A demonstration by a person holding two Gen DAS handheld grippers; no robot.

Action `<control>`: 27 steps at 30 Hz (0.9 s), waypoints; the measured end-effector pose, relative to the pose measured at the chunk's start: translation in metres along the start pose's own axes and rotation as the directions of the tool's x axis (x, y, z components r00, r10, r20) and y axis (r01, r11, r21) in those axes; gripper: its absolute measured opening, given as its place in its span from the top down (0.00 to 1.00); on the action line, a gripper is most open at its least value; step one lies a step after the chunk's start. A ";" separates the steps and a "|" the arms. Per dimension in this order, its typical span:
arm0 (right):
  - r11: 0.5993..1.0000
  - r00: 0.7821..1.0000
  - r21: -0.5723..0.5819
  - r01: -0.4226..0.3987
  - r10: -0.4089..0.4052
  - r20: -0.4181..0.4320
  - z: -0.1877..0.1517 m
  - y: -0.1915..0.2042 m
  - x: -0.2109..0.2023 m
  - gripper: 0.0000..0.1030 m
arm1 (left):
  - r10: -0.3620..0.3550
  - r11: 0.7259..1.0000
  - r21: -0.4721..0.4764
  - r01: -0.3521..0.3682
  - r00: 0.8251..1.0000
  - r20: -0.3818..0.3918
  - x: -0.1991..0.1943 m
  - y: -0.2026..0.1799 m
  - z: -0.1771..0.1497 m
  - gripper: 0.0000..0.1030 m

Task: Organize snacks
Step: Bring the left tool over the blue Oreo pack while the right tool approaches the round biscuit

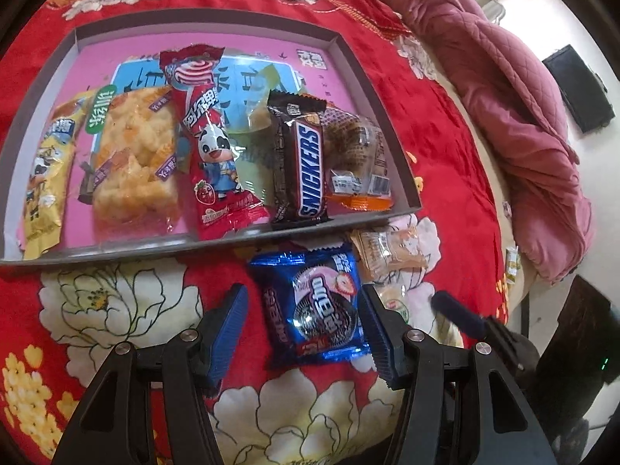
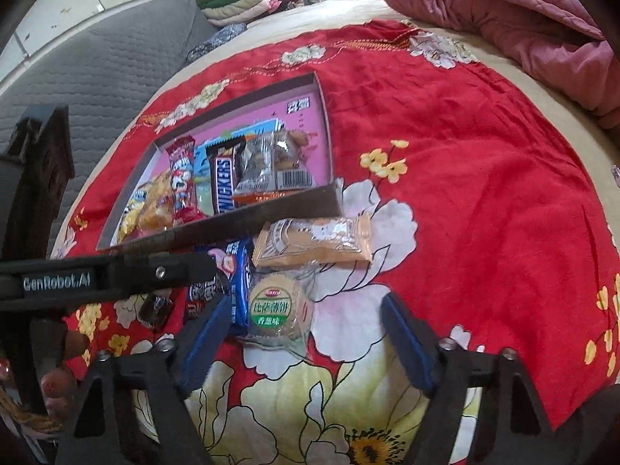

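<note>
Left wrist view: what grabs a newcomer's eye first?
The blue Oreo packet lying on the red floral cloth, framed between the left gripper's open blue fingers. Behind it, the shallow pink-floored box holds a row of snacks, the Snickers bar boldest.

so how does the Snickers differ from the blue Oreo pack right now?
The Snickers is a long brown bar; the Oreo pack is a squarish blue pouch. The Snickers lies inside the tray among other snacks; the Oreo pack lies outside it on the red cloth, between the left gripper's open fingers. Both are sealed and lying flat.
</note>
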State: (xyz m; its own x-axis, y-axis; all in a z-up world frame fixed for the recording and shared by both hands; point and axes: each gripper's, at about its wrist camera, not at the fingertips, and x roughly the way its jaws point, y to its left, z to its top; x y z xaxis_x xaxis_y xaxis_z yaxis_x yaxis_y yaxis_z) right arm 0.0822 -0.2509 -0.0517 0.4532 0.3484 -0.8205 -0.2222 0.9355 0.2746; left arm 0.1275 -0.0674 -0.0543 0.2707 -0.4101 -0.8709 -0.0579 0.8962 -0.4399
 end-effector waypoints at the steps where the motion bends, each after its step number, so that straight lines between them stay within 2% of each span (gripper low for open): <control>1: 1.000 1.000 -0.003 0.003 -0.003 -0.005 0.000 0.000 0.002 0.30 | -0.004 1.000 -0.007 0.004 1.000 -0.004 0.001 0.001 0.001 0.42; 4: 1.000 1.000 -0.001 -0.009 0.009 -0.014 -0.001 0.000 0.004 0.36 | -0.019 1.000 -0.025 0.018 1.000 -0.018 0.007 0.002 0.002 0.42; 10: 0.999 0.999 -0.028 -0.039 0.038 -0.030 -0.001 0.006 0.009 0.42 | -0.021 0.999 -0.036 0.020 1.000 -0.022 0.012 0.002 0.004 0.42; 23: 0.999 0.998 -0.022 -0.034 0.032 -0.055 -0.002 0.004 0.016 0.43 | -0.024 0.999 -0.046 0.023 0.999 -0.024 0.023 -0.002 0.005 0.42; 27: 0.999 0.998 -0.012 -0.039 0.038 -0.057 -0.001 0.003 0.016 0.44 | -0.024 0.998 -0.053 0.022 0.999 -0.023 0.026 -0.003 0.005 0.38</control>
State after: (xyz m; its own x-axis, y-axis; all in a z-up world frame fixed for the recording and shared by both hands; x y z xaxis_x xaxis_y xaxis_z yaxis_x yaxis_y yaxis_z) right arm 0.0881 -0.2425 -0.0646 0.3942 0.3801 -0.8368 -0.2503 0.9204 0.3002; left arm 0.1392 -0.0800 -0.0740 0.2494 -0.4349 -0.8653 -0.1024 0.8766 -0.4701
